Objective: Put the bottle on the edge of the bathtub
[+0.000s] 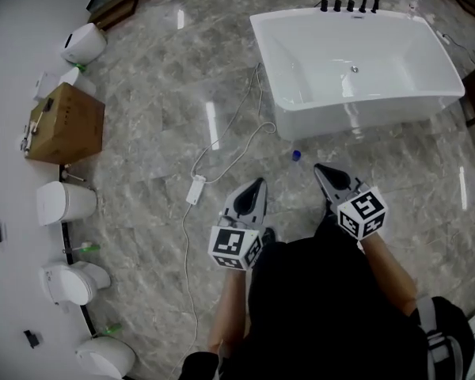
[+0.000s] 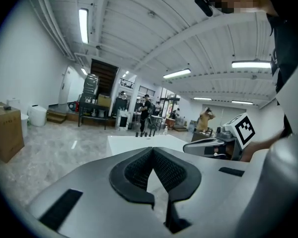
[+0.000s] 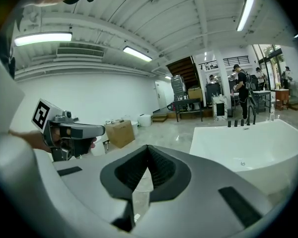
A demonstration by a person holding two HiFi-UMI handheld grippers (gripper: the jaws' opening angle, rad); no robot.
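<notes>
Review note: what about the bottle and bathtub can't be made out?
Bottle: head view, only a tiny blue cap shows; pose unclear.
Both gripper views: bottle not seen; left gripper and right gripper bodies cover the near floor.
Bathtub: right gripper view, right end runs off-frame.

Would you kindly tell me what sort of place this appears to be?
Probably a bathroom-fixtures showroom or storage hall: a freestanding white bathtub stands on a marble-look floor, toilets line the wall, and the gripper views show a large open room with strip lights.
</notes>
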